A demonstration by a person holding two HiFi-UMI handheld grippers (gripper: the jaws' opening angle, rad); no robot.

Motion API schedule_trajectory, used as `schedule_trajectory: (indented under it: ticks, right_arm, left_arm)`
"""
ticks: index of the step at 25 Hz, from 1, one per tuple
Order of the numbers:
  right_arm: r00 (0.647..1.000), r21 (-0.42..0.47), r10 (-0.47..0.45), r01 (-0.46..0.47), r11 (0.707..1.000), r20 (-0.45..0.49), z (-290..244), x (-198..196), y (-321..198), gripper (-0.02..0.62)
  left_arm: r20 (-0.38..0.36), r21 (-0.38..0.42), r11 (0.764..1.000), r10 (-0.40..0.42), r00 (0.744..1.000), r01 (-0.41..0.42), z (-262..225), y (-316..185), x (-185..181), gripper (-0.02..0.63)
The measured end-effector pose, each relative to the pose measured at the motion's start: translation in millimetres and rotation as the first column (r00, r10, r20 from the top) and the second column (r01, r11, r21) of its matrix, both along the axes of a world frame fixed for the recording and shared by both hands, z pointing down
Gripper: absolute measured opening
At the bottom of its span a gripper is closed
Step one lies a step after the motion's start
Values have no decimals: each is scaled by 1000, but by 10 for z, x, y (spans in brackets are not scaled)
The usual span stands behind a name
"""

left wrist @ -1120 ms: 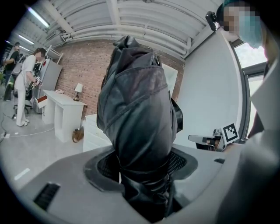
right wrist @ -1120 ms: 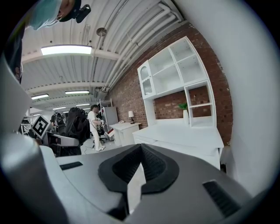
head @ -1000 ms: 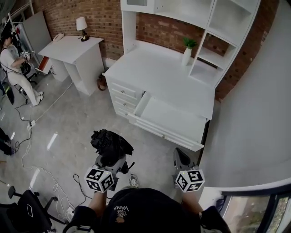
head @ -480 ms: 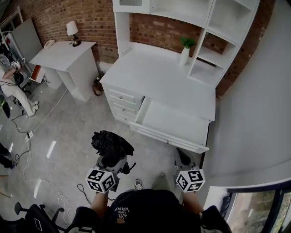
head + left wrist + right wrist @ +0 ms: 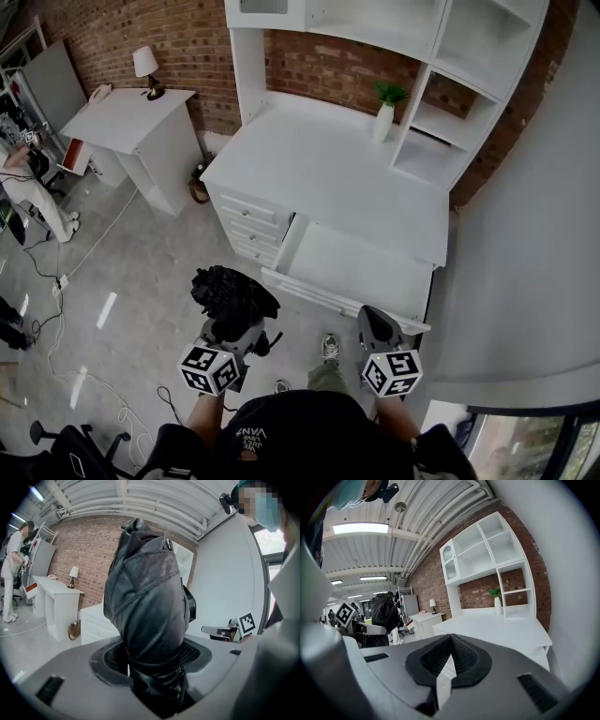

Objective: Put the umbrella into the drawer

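Left gripper: my left gripper [image 5: 230, 323] was clamped on the folded black umbrella [image 5: 230, 292], its jaws spread wide around the strapped lower end.
Umbrella: it stood nearly upright out of the jaws, bundled and tied, above the floor and short of the desk [image 5: 328, 159].
Why held so: gripping at the bound end kept the loose fabric clear of the pads, I judged, and left the bulk free to go in first.
Right gripper: my right gripper [image 5: 375, 323] carried nothing, its jaws drawn together, and hung just before the drawer's front edge.
Drawer: the drawer [image 5: 328, 292] was pulled out and bare inside, so there was room for the bundle.
Remaining: the umbrella was not yet over the drawer, and I judged the carry across was the step in hand.
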State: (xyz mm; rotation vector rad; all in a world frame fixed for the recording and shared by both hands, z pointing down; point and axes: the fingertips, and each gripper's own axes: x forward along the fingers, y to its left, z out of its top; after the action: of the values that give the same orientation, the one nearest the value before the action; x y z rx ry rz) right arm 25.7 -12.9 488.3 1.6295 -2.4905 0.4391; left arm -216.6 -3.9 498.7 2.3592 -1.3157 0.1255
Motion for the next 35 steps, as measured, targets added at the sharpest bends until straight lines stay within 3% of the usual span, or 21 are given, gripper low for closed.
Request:
schedule_trajectory:
  ticks: [15, 22, 28, 35]
  right_arm:
    - [998, -16, -66, 66, 998, 4, 93, 486, -1198, -8]
    - [999, -23, -52, 53, 998, 8, 161, 767, -1482, -7]
    - [1000, -46, -18, 19, 999, 12, 264, 1053, -1615, -7]
    - [1000, -65, 1, -1, 998, 7, 381, 1311, -1693, -8]
  left_arm:
    - [60, 45, 998, 45, 997, -47, -21, -1417, 808, 272]
    - [149, 30, 992, 117, 982, -123, 157, -2020, 1209, 272]
    - [267, -43, 974, 226, 937, -222, 523, -2325, 1601, 272]
    - [400, -155, 934, 357, 844, -322, 1028, -2485, 1986, 272]
